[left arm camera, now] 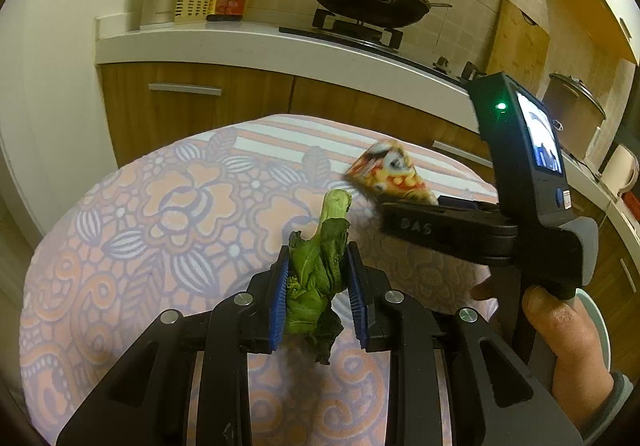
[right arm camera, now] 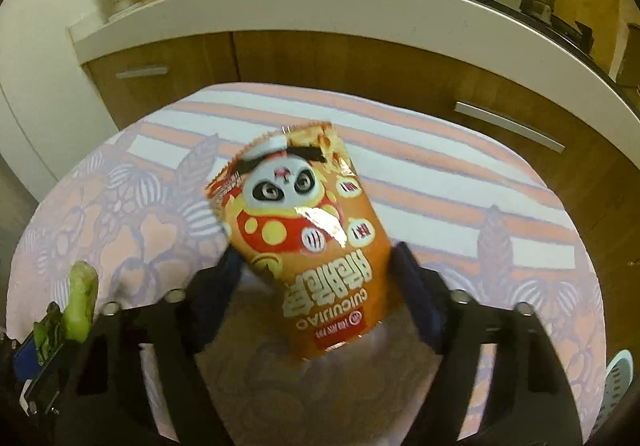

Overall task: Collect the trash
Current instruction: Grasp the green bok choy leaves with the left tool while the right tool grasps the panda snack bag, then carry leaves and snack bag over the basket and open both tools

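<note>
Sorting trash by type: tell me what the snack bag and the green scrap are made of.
Snack bag: looks like thin plastic or foil film, glossy, with creases and a bright glare streak. Green scrap: a wilted leafy vegetable stalk, matte, limp dark leaves on a pale stem.

Snack bag (right arm camera: 312, 246) between blurred jaws

A round table (right arm camera: 460, 182) stands against wooden kitchen cabinets (right arm camera: 320, 58); a pink and lilac flowered, striped cloth (left arm camera: 168, 198) covers its whole top. Whether anything rests directly on the cloth cannot be told.
</note>
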{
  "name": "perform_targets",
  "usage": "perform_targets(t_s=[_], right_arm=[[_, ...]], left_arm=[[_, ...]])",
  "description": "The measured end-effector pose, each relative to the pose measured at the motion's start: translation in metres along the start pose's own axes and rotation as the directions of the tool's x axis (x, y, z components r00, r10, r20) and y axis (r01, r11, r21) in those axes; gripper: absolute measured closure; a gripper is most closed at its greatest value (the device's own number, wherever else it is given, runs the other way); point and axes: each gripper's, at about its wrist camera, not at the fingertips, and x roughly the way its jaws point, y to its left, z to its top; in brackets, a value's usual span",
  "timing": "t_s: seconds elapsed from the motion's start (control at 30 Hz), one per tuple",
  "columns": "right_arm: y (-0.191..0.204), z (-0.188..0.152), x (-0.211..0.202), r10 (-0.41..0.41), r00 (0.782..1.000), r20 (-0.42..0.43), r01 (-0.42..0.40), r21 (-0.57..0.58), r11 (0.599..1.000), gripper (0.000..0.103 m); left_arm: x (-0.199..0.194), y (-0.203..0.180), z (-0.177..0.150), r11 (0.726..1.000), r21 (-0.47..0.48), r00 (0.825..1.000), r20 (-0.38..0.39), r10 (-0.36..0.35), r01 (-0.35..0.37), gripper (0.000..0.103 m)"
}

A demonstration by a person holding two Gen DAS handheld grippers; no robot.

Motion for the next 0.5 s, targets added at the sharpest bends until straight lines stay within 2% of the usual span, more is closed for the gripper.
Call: perform_targets(t_s=[0.03, 0.1, 0.23, 0.5], right_arm=[[-0.004, -0.001, -0.002, -0.003, 1.0, 0.011, 0.003, 0.009, 1.0, 0.069], [-0.014, -0.004, -0.006, -0.003, 1.0, 0.029, 0.002, 0.03, 1.0, 0.083], [-0.027, -0.015, -0.025, -0.03, 0.997, 0.07, 0.026, 0.045, 0.999, 0.089], [-0.054, -0.04, -0.097, -0.048, 0.99, 0.136, 0.039, 0.07, 0.997, 0.089]], left_arm=[[0.0, 0.0, 0.0, 1.0, 0.001, 1.0, 0.001, 0.0, 0.0, 0.078], [0.0, 0.0, 0.0, 1.0, 0.004, 1.0, 0.002, -0.001, 0.001, 0.078], [0.0, -0.002, 0.0, 1.0, 0.015, 1.0, 0.005, -0.004, 0.004, 0.078], [-0.008, -0.019, -0.002, 0.996, 0.091, 0.999, 0.028, -0.024, 0.022, 0.078]])
